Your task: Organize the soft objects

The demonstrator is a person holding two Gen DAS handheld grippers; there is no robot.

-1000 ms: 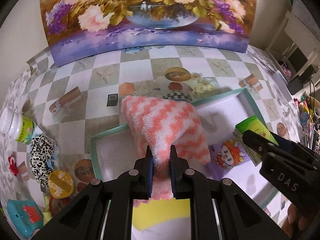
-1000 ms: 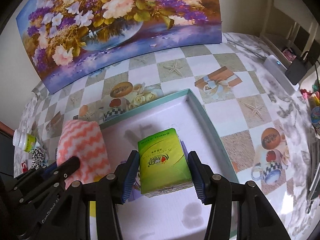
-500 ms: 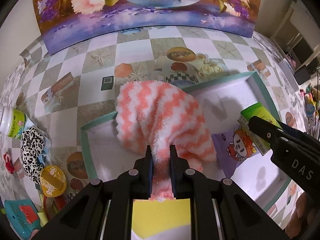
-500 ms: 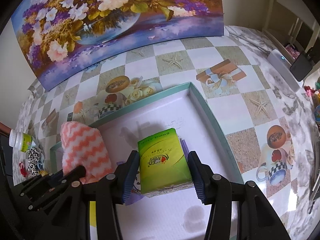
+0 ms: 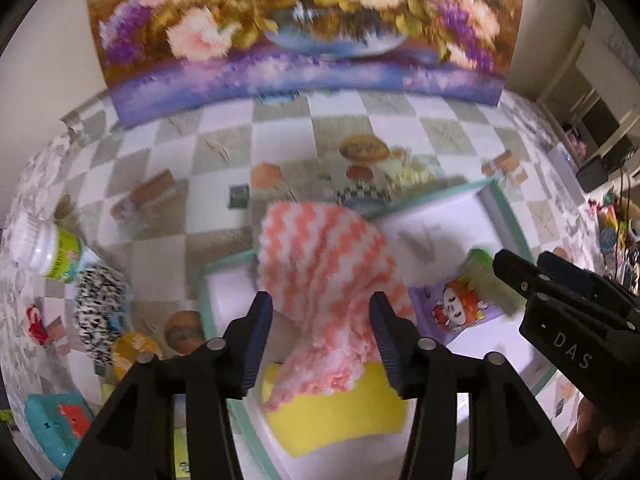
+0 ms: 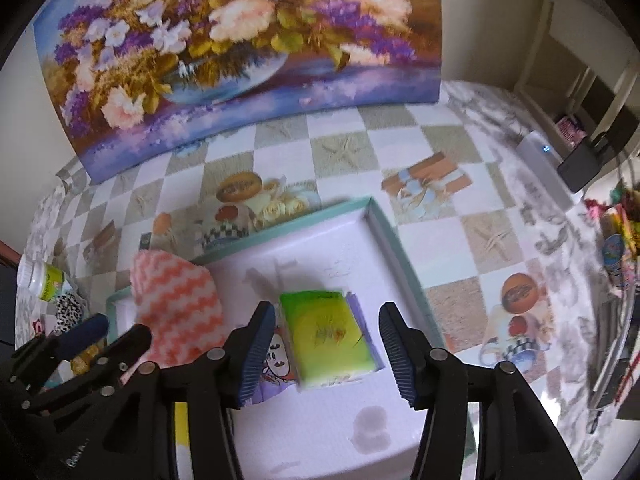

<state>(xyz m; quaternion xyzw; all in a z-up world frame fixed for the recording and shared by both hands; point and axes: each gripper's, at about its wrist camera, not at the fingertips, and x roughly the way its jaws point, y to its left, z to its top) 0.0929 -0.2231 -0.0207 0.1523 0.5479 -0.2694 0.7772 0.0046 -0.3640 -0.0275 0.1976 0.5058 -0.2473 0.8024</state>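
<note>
A fluffy pink-and-white zigzag cloth lies draped over the far-left rim of the teal-edged tray, its end on a yellow sponge. My left gripper is open around the cloth's near end, jaws apart from it. The cloth also shows in the right wrist view. A green tissue pack lies in the tray on a purple cartoon packet. My right gripper is open above the pack, not gripping it.
Left of the tray lie a leopard-print scrunchie, a white-and-green bottle, a yellow round tin and a teal toy. A floral painting stands at the back. A white box and clutter sit at right.
Both grippers have opened. The left let go of the zigzag cloth, which now rests on the tray rim and sponge. The right let go of the green pack, now lying in the tray.
</note>
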